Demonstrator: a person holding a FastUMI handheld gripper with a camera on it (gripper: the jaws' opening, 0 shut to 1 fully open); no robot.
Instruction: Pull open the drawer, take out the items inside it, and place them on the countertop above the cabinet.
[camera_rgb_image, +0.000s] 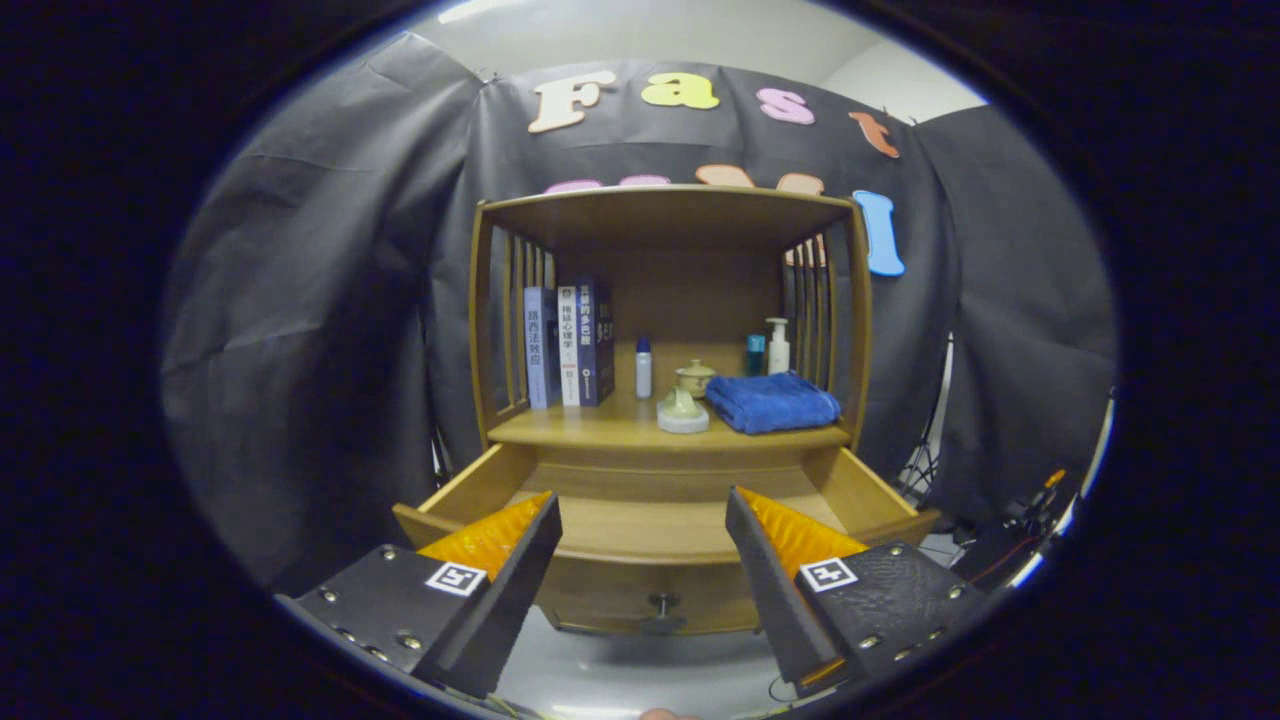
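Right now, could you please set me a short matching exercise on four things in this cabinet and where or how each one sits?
Things:
1. drawer
2. blue towel
3. books
4. gripper

States:
A. upright at the shelf's far end from the towel
B. pulled open
C. folded on the countertop
D. jaws open, holding nothing, above the drawer

Pairs: 1-B, 2-C, 3-A, 4-D

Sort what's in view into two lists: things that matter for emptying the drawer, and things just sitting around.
For the job:
- drawer, pulled open; what it holds can't be seen
- drawer knob
- countertop, where items go
- gripper, jaws open, empty, over the drawer

Just lying about:
- books
- small bottle
- lidded cup
- blue towel
- pump bottle
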